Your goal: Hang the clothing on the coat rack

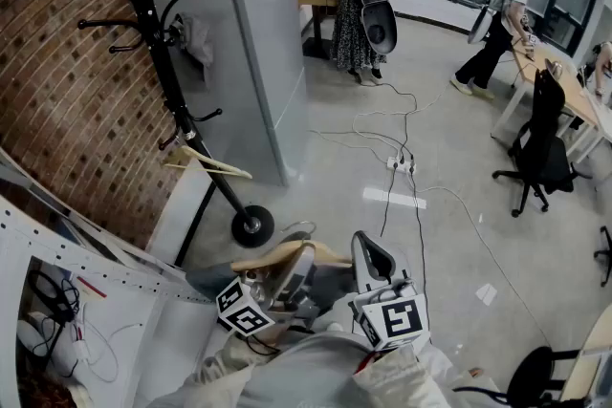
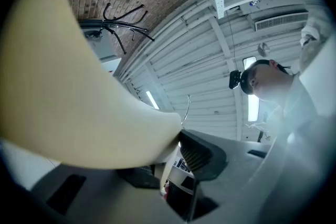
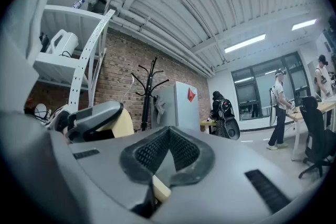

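Left gripper [image 1: 295, 270] is tilted up, jaws spread wide and clamped on the broad shoulder of the wooden hanger [image 2: 79, 92]; in the left gripper view the hanger's edge sits hard against the right pad [image 2: 202, 153], and the other jaw is hidden under the wood. Grey clothing [image 1: 215, 282] hangs on that hanger, low at the near edge of the floor [image 1: 335, 167], well apart from the coat rack [image 1: 158, 43]. Right gripper [image 3: 167, 152] is level, just beside the hanger's right end, pads pressed together; a thin beige sliver [image 3: 160, 189] shows low between them, can't tell what it is. The rack stands at the brick wall [image 1: 67, 62], with the grey partition [image 1: 258, 53] close behind it and its round base [image 1: 251, 226] on the floor. Upper hooks are bare, a grey rag [image 1: 196, 38] is at mid height, and a second hanger [image 1: 206, 162] is on a low hook. White shelving [image 1: 76, 263] crowds the left side. The floor toward the base is open. Cables and a power strip [image 1: 402, 165] run to the right, and an office chair [image 1: 540, 143] is farther right.
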Tool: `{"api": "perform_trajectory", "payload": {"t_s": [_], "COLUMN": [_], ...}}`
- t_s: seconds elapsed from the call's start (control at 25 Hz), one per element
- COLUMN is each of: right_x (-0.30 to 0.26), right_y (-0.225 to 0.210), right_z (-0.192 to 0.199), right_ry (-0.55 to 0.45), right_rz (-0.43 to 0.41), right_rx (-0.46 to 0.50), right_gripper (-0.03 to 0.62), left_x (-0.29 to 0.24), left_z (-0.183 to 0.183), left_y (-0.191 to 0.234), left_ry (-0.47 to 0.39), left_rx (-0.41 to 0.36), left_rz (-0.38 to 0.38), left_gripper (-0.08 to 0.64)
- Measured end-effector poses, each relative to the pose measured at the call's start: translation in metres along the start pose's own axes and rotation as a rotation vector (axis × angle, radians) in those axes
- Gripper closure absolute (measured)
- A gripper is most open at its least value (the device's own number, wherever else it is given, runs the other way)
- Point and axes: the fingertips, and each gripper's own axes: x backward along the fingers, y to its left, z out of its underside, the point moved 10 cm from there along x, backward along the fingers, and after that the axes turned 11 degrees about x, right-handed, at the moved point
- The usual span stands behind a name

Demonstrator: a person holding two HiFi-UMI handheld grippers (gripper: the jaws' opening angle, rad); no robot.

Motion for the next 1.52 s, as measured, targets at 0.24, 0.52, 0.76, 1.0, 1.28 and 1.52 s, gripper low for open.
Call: {"api": "perform_trajectory", "payload": {"t_s": [0.24, 0.52, 0.76, 1.0, 1.28, 1.52], "right_x": [0.009, -0.002, -0.024, -0.059, -0.112, -0.157], "right_y": [-0.027, -0.042, -0.057, -0.072, -0.084, -0.098], "right_z": [0.008, 0.019, 0.030, 0.032, 0.034, 0.032], "right_ry": [-0.013, 0.007, 0.033, 0.036, 0.064, 0.091], "right_rz": [-0.012, -0.018, 0.004, 0.010, 0.003, 0.003], "right_rx": [-0.022, -0.043, -0.049, -0.031, -0.037, -0.035], "right_gripper": [0.569, 0.569, 0.569, 0.569, 0.569, 0.569], "left_x": [-0.020, -0.038, -0.056, -0.079, -0.102, -0.127], "left_z": [0.014, 0.013, 0.008, -0.005, -0.029, -0.055], "left_y": [0.002, 0.020, 0.049, 0.082, 0.125, 0.161], "left_ry": [-0.002, -0.011, -0.001, 0.008, 0.009, 0.021], "left_rx": [-0.023, -0.012, 0.004, 0.018, 0.034, 0.048], "left_rz": [-0.006, -0.002, 0.005, 0.024, 0.018, 0.024], "left_gripper": [0.442, 0.442, 0.442, 0.442, 0.442, 0.442]}}
